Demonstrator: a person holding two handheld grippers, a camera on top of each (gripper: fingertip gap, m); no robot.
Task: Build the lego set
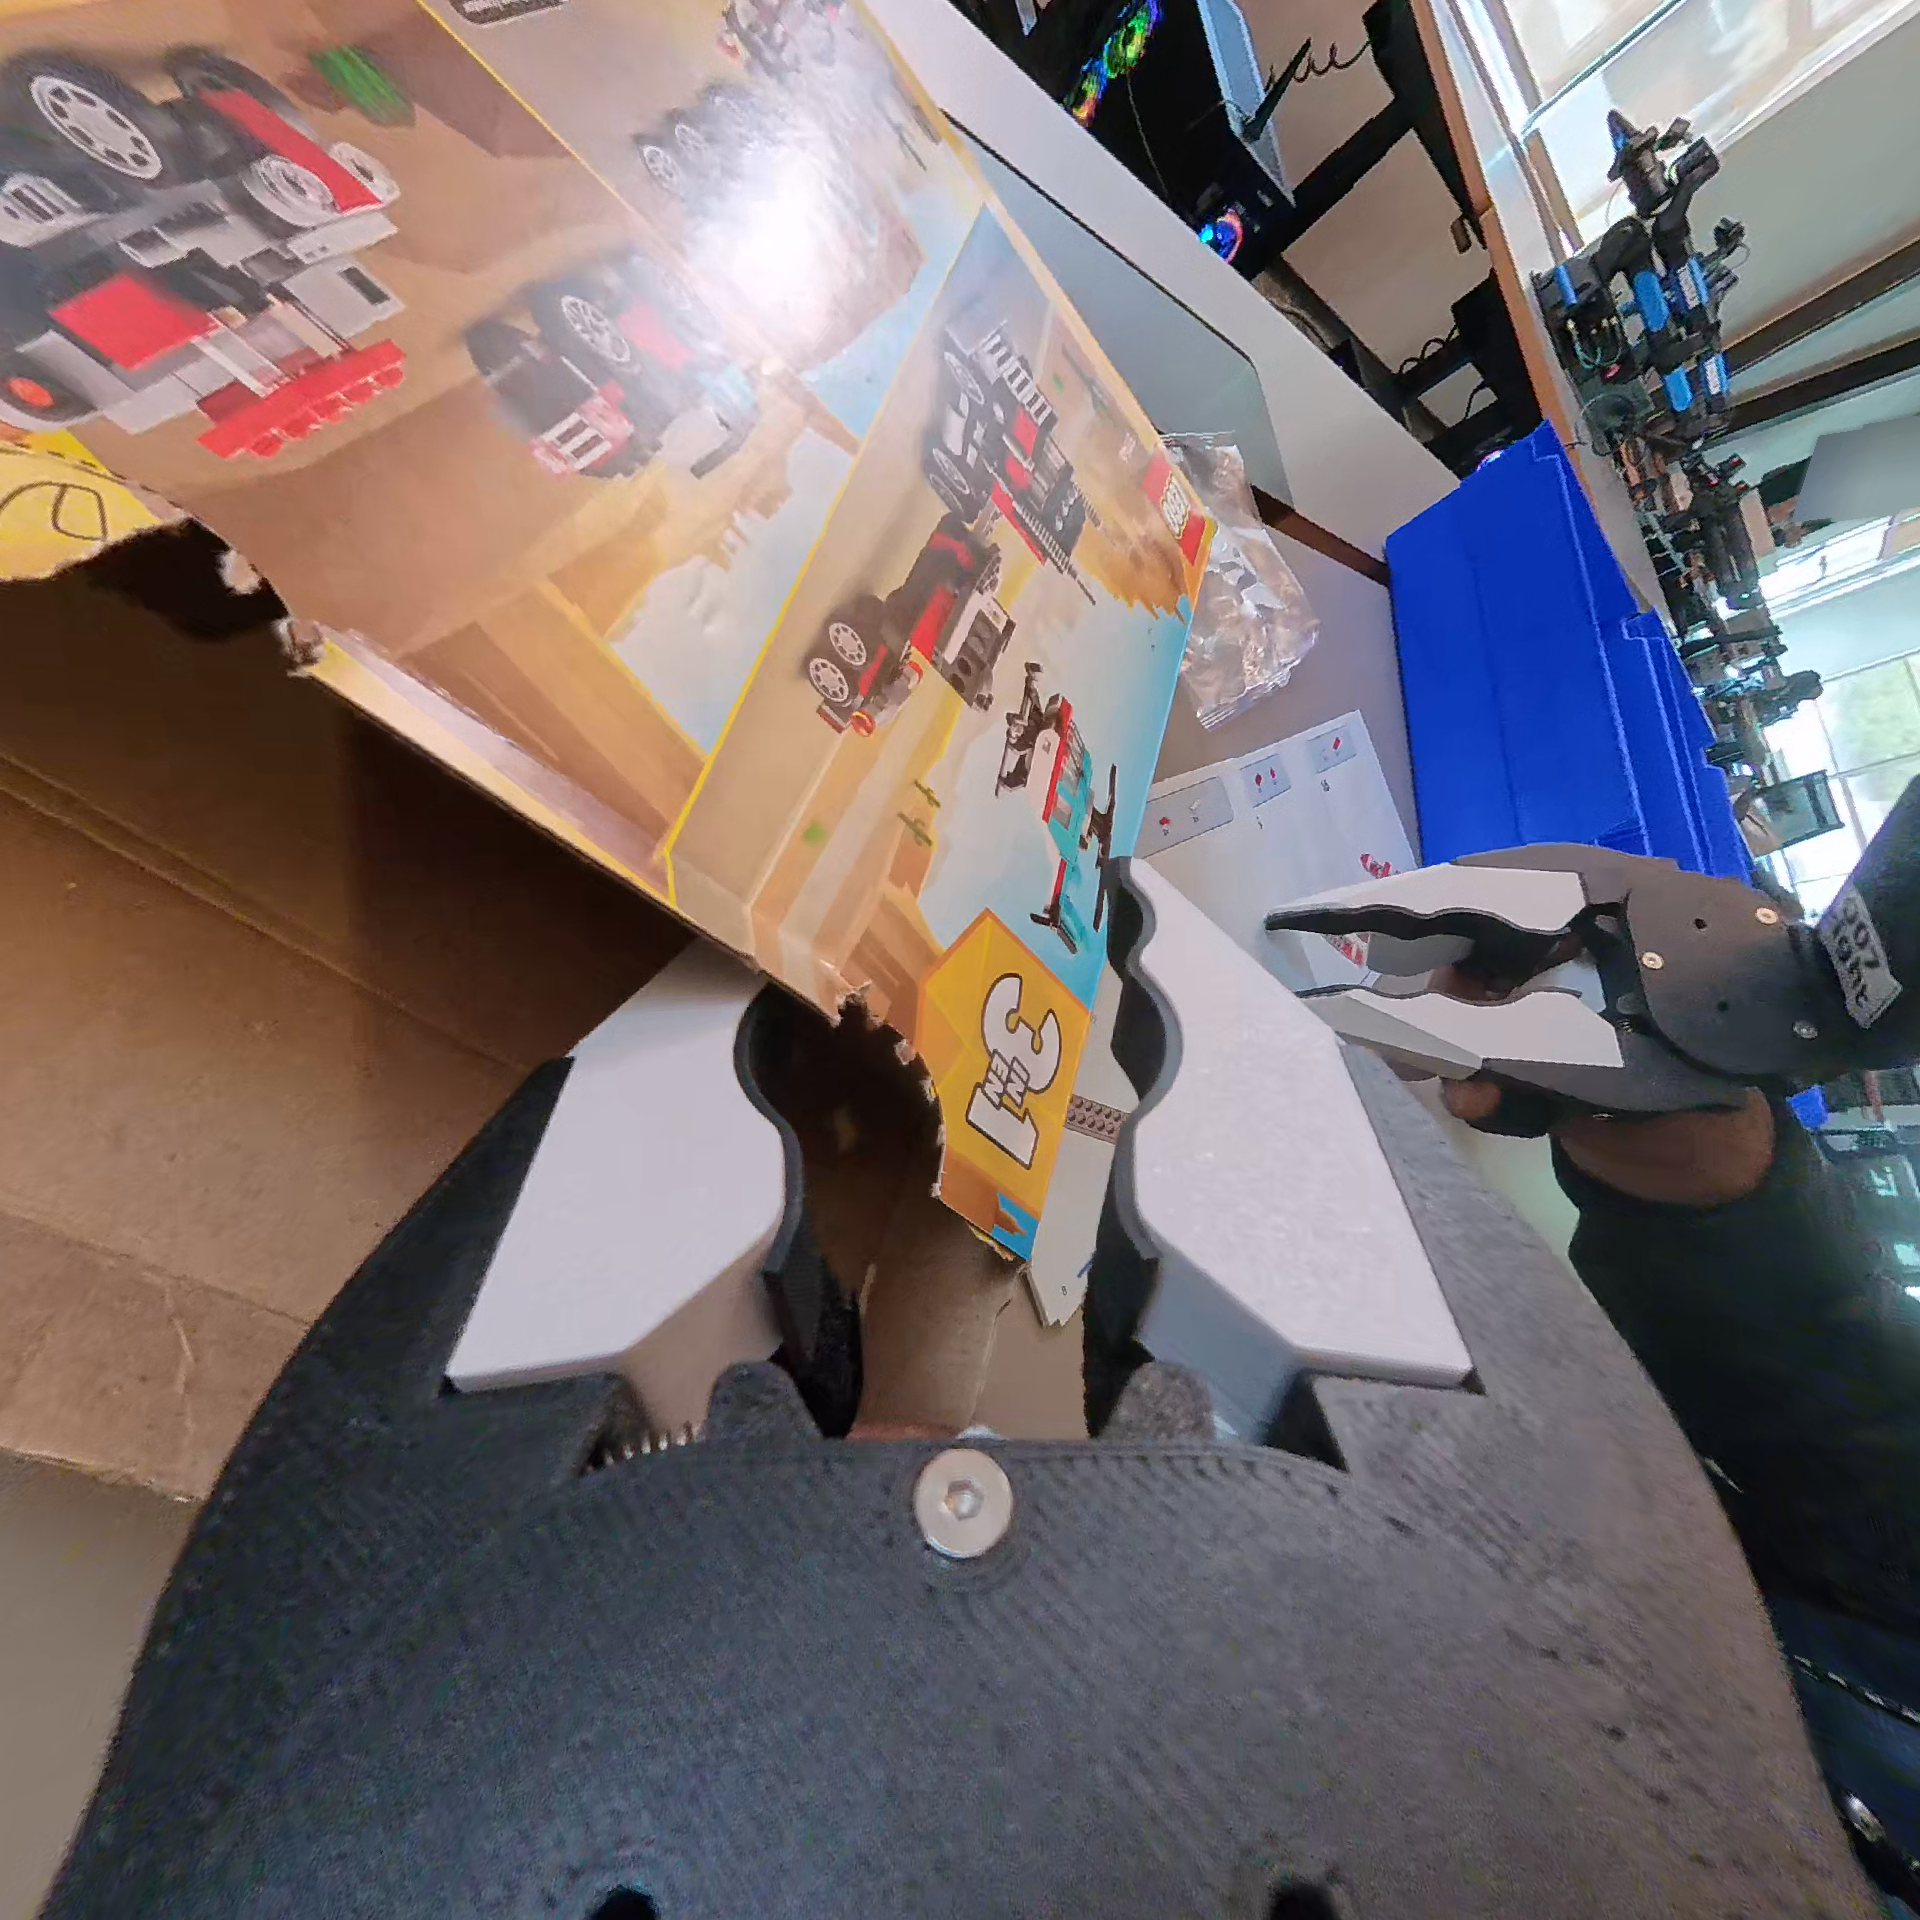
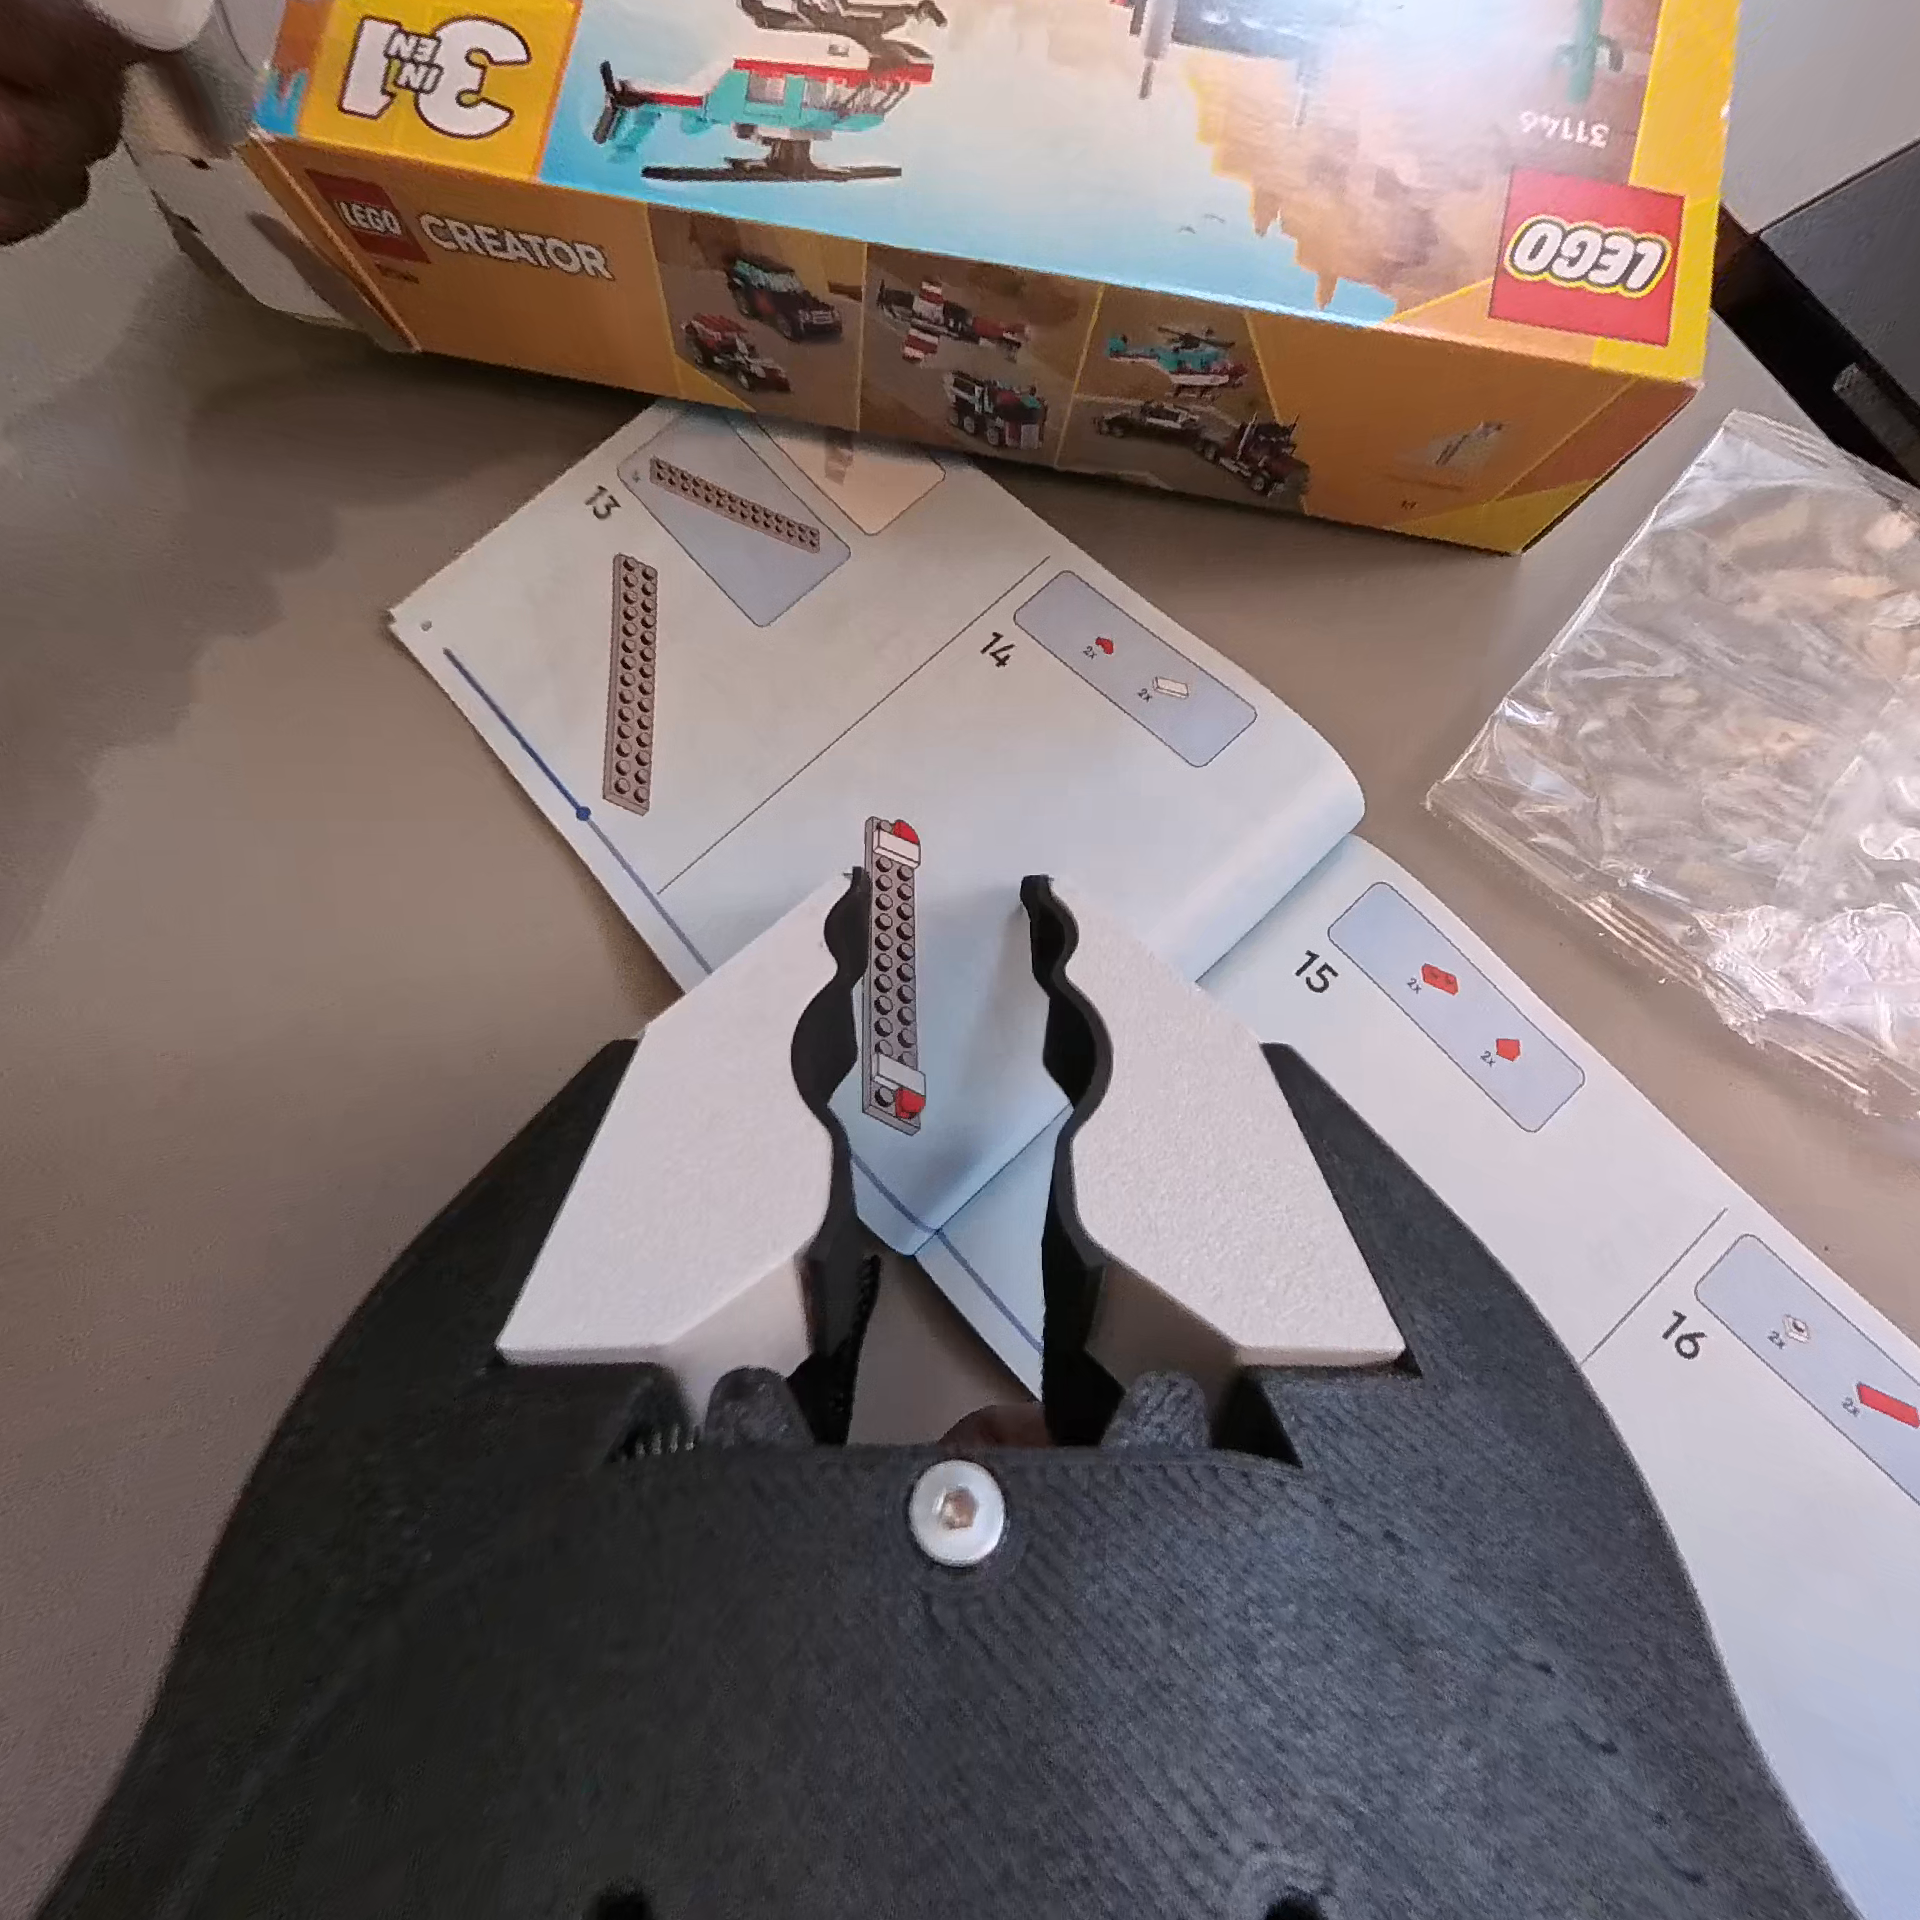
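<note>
The lego box [image 2: 1039, 260] lies at the far side of the table, and it fills the left wrist view [image 1: 582, 416]. My left gripper [image 1: 935, 935] has its jaws wide around the box's torn open end, one finger on the front face and one behind it, gripping it. Its white finger shows at the box's left end in the right wrist view [image 2: 145, 21]. My right gripper [image 2: 945, 883] is open and empty just above the open instruction booklet [image 2: 935, 727]. It also shows in the left wrist view [image 1: 1288, 956].
A crumpled clear plastic bag [image 2: 1714, 748] lies right of the booklet and shows in the left wrist view [image 1: 1247, 603]. Blue bins [image 1: 1538, 675] stand at the table's far side. A dark object [image 2: 1849, 291] sits at the table's right edge. Across from one pair of fingers to the other is roughly 15 centimetres.
</note>
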